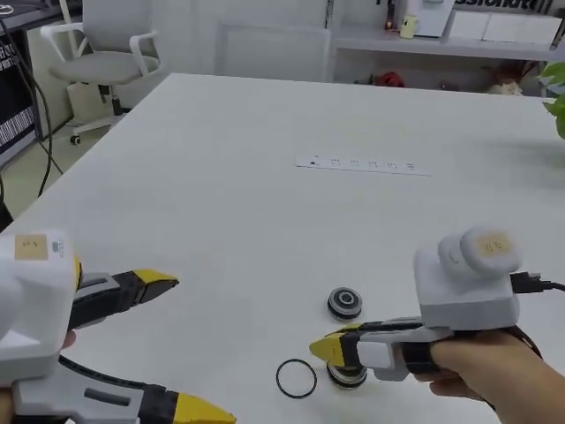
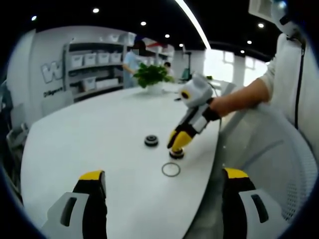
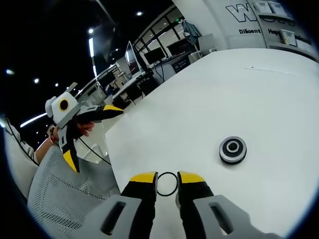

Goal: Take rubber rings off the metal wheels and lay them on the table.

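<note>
Left gripper (image 1: 178,346) — nearest item, well to the left of the loose rubber ring (image 1: 296,378). Its jaws are spread wide with nothing between them, and it is clear of all the work.

Entry, loose rubber ring: one, thin and black, lying flat on the white table (image 1: 265,177) and touching nothing. Counted as done.

Entry, right gripper (image 1: 328,349): just to the right of the loose rubber ring, with its yellow tips low over the near wheel (image 1: 349,377). I cannot tell whether they touch it. In the right gripper view the jaws are drawn close with a narrow gap, through which the loose rubber ring shows on the table beyond. Nothing is seen pinched.

Entry, near wheel: just right of the loose rubber ring and partly covered by the right gripper. The little of its rim that shows looks pale, so it is judged to be the stripped one, though this is not certain.

Entry, far wheel (image 1: 344,302): beyond the loose rubber ring and slightly right, lying flat, apart from the near wheel. A dark band runs round its silver hub — its ring is judged still on.

Tally: two wheels counted, with one ring off and laid down and one apparently left to remove.
</note>
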`<act>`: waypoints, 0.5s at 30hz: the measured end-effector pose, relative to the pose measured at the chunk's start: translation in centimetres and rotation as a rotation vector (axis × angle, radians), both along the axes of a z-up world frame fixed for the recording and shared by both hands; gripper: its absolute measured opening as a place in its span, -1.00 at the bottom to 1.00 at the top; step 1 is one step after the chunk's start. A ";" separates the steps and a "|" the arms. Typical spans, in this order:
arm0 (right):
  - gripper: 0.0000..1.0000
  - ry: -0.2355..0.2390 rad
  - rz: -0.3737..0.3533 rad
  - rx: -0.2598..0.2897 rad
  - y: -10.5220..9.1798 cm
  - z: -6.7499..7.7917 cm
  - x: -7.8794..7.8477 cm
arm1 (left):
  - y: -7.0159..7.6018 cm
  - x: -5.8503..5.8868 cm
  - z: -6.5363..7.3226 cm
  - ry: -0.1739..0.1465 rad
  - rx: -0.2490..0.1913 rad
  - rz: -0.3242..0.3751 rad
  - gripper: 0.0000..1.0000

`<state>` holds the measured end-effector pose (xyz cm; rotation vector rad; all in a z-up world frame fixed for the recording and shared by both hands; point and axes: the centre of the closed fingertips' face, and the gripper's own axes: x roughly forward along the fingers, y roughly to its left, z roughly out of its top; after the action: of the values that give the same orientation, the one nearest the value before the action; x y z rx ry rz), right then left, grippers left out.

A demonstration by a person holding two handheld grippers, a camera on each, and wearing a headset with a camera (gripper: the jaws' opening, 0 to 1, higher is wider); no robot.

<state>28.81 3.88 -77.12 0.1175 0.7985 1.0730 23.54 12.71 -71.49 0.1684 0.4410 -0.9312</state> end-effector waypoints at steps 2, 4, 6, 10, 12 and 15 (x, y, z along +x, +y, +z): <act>-0.73 -0.006 -0.006 0.008 -0.1 0.3 0.3 | -0.1 0.0 0.1 0.000 0.000 -0.003 0.95; -0.71 -0.009 -0.010 0.020 -0.3 0.7 0.5 | -0.2 0.1 0.3 -0.005 0.009 -0.008 0.93; -0.69 -0.020 -0.021 0.031 -0.5 1.3 0.9 | -0.4 0.1 0.7 -0.016 0.012 -0.013 0.92; -0.69 -0.036 -0.044 0.060 -0.9 2.3 1.6 | -0.9 0.3 1.7 -0.013 0.000 -0.025 0.92; -0.70 -0.044 -0.049 0.075 -1.1 2.8 1.8 | -1.2 0.3 2.1 -0.012 -0.005 -0.034 0.92; -0.69 -0.072 -0.066 0.093 -1.6 3.8 2.5 | -1.8 0.7 3.0 -0.038 0.014 -0.052 0.90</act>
<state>31.32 2.31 -73.35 0.1819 0.6758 1.0467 24.23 10.95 -68.51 0.2111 0.4099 -0.9747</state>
